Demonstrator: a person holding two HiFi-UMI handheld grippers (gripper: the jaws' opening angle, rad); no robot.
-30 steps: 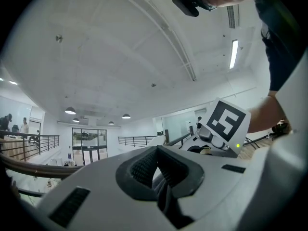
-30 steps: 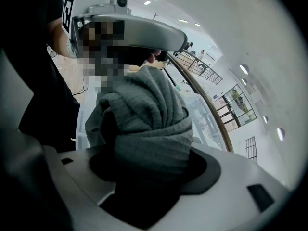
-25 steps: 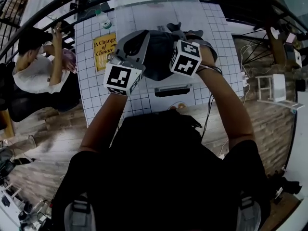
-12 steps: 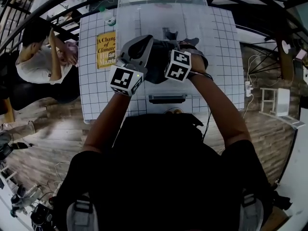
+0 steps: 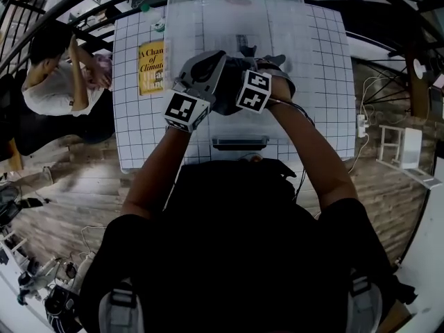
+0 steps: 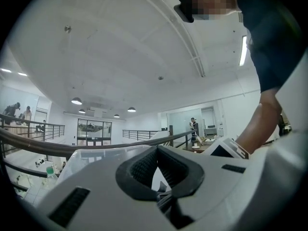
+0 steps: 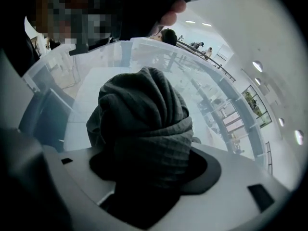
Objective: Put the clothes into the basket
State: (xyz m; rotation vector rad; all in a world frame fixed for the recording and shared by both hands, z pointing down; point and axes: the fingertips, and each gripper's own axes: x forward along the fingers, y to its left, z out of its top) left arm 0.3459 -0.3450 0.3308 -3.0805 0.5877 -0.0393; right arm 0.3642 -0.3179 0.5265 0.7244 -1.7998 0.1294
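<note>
Cloth point(image 7: 142, 105), dark grey and bunched, sat clamped in the right tool point(image 7: 147, 162) over the clear basket point(image 5: 208, 26), while the left tool point(image 6: 156, 160) had its jaws together.

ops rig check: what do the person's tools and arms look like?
Left tool and right tool: light grey moulded shells with dark slots, jaws set in a dark collar; the left's pads are dark and textured. Each carries a white cube with black square markers. The person wears a black short-sleeved top.
</note>
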